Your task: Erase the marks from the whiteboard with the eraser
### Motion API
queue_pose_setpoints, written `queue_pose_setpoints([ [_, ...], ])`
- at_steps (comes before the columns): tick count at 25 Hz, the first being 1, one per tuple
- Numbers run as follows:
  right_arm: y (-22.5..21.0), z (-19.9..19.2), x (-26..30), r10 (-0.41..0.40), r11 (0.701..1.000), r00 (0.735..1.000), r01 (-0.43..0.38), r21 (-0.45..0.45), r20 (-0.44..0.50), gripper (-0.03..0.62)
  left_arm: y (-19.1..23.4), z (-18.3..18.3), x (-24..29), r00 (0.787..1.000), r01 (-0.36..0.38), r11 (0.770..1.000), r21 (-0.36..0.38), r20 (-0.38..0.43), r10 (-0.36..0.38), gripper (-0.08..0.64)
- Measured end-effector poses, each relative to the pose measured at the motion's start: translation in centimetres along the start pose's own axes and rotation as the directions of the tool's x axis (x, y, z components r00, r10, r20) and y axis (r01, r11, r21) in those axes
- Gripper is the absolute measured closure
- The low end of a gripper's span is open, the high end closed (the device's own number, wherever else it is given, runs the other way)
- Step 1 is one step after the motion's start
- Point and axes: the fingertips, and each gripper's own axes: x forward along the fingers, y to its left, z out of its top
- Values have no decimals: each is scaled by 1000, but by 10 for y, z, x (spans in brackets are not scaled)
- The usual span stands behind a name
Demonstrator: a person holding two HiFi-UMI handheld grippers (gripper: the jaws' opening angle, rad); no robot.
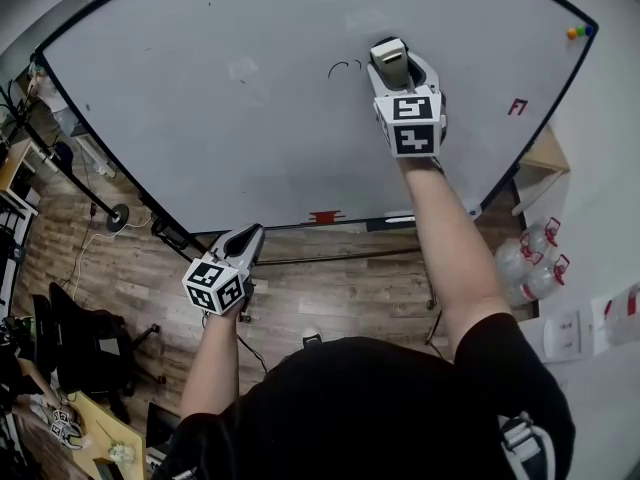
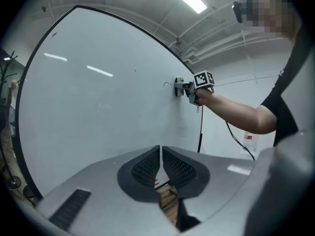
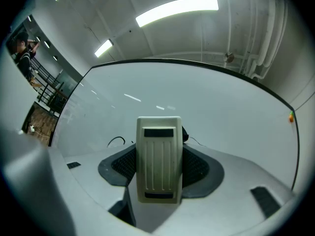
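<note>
A large whiteboard (image 1: 250, 98) fills the upper head view. My right gripper (image 1: 389, 60) is shut on a cream ribbed eraser (image 3: 158, 159), its top pressed against the board. A thin black curved mark (image 1: 345, 66) lies just left of the eraser (image 1: 389, 61), and shows as a black mark (image 3: 116, 141) in the right gripper view. A small red mark (image 1: 517, 106) sits near the board's right edge. My left gripper (image 1: 243, 243) hangs below the board's bottom frame, shut and holding nothing. Its fingers (image 2: 147, 167) nearly touch.
The board's tray rail holds a red item (image 1: 326, 216). Coloured magnets (image 1: 578, 32) sit at the board's top right. Water bottles (image 1: 530, 258) stand on the floor at right. A black chair (image 1: 75, 343) and a desk (image 1: 90, 433) are at lower left, a stand base (image 1: 117, 216) nearby.
</note>
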Motion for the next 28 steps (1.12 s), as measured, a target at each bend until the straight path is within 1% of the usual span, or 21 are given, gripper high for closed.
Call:
queue_pose_setpoints([
  [8, 43, 31, 13, 59, 998, 997, -59, -16, 47, 348, 12, -3, -18, 999, -42, 999, -18, 19, 42, 532],
  [14, 94, 49, 22, 114, 992, 990, -110, -59, 80, 348, 23, -6, -39, 997, -70, 997, -33, 30, 71, 533],
  [19, 130, 57, 27, 150, 984, 985, -140, -110, 88, 348, 35, -8, -55, 993, -105, 993, -46, 40, 107, 533],
  [23, 157, 60, 30, 178, 979, 979, -166, -122, 97, 348, 44, -13, -68, 991, -123, 991, -57, 40, 125, 533],
  [28, 177, 56, 36, 218, 971, 972, -206, -124, 91, 348, 51, -15, -71, 989, -138, 989, -60, 39, 140, 533],
])
